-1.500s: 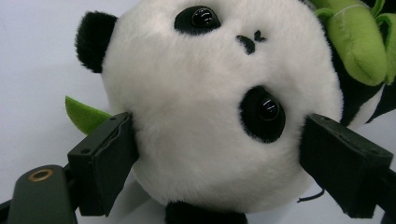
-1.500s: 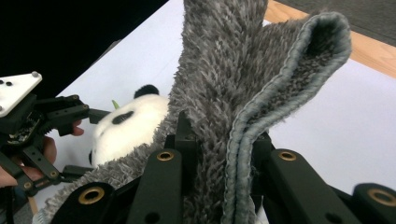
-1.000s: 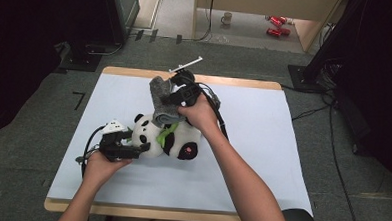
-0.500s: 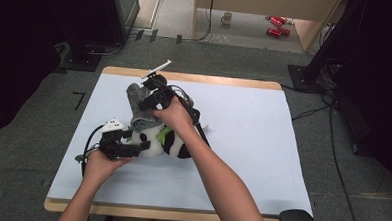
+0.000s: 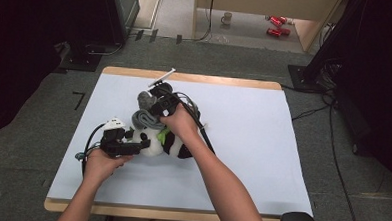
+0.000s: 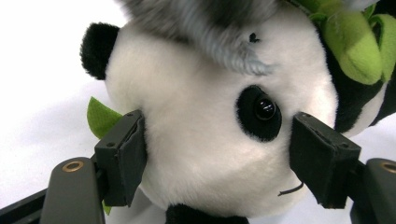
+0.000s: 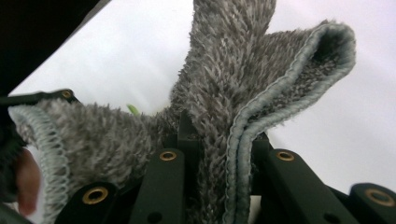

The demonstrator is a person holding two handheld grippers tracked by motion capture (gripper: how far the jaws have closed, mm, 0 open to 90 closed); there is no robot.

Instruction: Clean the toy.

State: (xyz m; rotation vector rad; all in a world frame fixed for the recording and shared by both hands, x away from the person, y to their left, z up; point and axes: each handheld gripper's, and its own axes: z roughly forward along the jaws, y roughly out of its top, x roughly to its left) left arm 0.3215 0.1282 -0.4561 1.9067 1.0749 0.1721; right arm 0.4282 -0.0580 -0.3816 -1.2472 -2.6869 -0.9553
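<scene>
Panda toy (image 6: pixel 219 140): left gripper (image 6: pixel 217 158) jaws, just closing, bracket its head and may slip. Right gripper (image 7: pixel 215 154), clamped on the grey cloth (image 7: pixel 243 79), may drag it off.

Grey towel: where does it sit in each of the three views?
High view: grey towel left of centre, over the toy panda.
Left gripper view: top edge, on the panda's head.
Right gripper view: centre, pinched in the right gripper.
Shared landmark: white table cover.

A lab or studio recording space: grey carpet floor (image 5: pixel 27 148), black equipment stands (image 5: pixel 332 41), trailing floor cables (image 5: pixel 333 141), and a white-covered wooden table (image 5: pixel 242 142).
</scene>
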